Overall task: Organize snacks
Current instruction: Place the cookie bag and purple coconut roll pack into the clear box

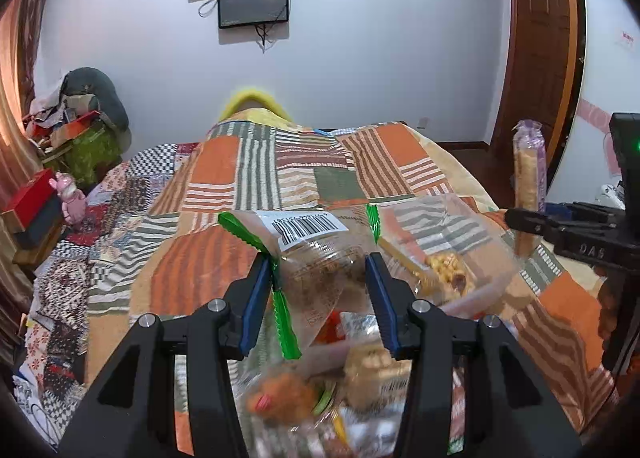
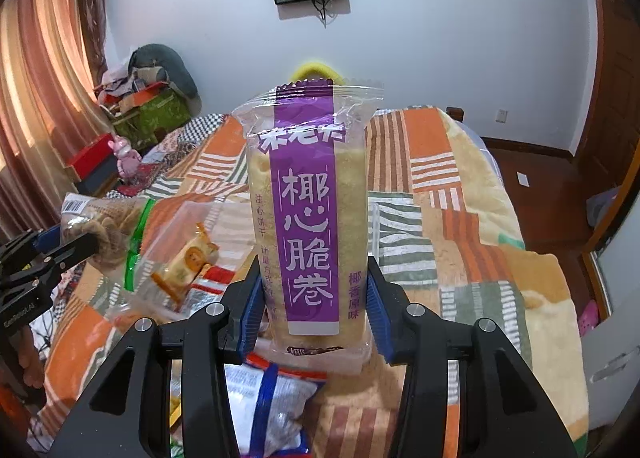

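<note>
My left gripper (image 1: 320,278) is shut on a clear snack bag with green edges and a barcode label (image 1: 308,254), held above a clear plastic box (image 1: 460,254) that holds small snack packets. My right gripper (image 2: 314,290) is shut on a tall purple-and-clear pack of coconut crisp rolls (image 2: 308,217), held upright over the bed. That pack also shows in the left wrist view (image 1: 529,173), at the right. The green-edged bag (image 2: 108,225), the clear box (image 2: 192,250) and the left gripper (image 2: 60,254) show in the right wrist view, at the left.
A patchwork quilt (image 1: 248,177) covers the bed. More snack packets lie under the grippers: a blue-and-white packet (image 2: 276,402) and blurred ones (image 1: 288,394). Red boxes and a pink toy (image 1: 72,197) stand at the left. A wooden door (image 1: 540,57) is at the right.
</note>
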`<action>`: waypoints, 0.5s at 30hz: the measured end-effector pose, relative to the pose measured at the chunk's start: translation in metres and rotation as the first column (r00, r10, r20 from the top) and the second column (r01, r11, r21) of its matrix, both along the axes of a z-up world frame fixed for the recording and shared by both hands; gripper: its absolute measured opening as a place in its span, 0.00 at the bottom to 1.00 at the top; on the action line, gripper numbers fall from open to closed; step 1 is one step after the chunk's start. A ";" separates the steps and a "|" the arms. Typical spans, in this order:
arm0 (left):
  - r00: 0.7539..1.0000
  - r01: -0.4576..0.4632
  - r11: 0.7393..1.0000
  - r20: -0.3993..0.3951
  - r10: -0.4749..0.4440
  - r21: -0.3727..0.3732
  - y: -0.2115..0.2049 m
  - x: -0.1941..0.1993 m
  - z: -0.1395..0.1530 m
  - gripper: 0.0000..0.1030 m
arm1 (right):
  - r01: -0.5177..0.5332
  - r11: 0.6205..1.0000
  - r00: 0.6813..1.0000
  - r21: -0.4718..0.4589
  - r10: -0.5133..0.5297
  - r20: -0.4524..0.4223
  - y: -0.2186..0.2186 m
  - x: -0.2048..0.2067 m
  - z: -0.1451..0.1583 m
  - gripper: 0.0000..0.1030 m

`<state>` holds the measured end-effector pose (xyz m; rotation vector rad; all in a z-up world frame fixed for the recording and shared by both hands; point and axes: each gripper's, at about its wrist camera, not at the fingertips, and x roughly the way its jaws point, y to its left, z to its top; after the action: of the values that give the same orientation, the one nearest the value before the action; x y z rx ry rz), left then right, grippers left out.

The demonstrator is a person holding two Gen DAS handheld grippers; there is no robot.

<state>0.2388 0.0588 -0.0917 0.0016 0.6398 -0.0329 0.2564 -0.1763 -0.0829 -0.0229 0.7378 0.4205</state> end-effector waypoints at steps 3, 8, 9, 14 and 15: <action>1.000 0.001 1.000 -0.011 -0.001 -0.005 -0.006 0.020 -0.008 0.46 | -0.004 1.000 1.000 -0.017 0.003 -0.029 0.005 0.013 -0.010 0.41; 0.999 0.014 1.000 -0.042 -0.014 0.000 -0.019 0.048 -0.022 0.46 | -0.012 0.999 0.997 -0.042 0.008 -0.076 0.016 0.027 -0.028 0.41; 0.999 0.016 1.000 -0.049 -0.016 0.005 -0.023 0.053 -0.026 0.46 | -0.015 0.999 0.996 -0.045 0.011 -0.084 0.018 0.029 -0.031 0.41; 0.995 0.001 1.000 -0.097 -0.003 -0.016 -0.027 0.076 -0.041 0.46 | -0.034 0.998 0.994 -0.059 0.027 -0.110 0.024 0.034 -0.040 0.41; 0.994 -0.002 1.000 -0.105 0.000 -0.027 -0.027 0.079 -0.044 0.47 | -0.035 0.997 0.994 -0.064 0.028 -0.110 0.026 0.034 -0.041 0.41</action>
<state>0.3177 0.0320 -0.1354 -0.0267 0.7447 -0.0409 0.2904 -0.1502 -0.1236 -0.0736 0.8597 0.4298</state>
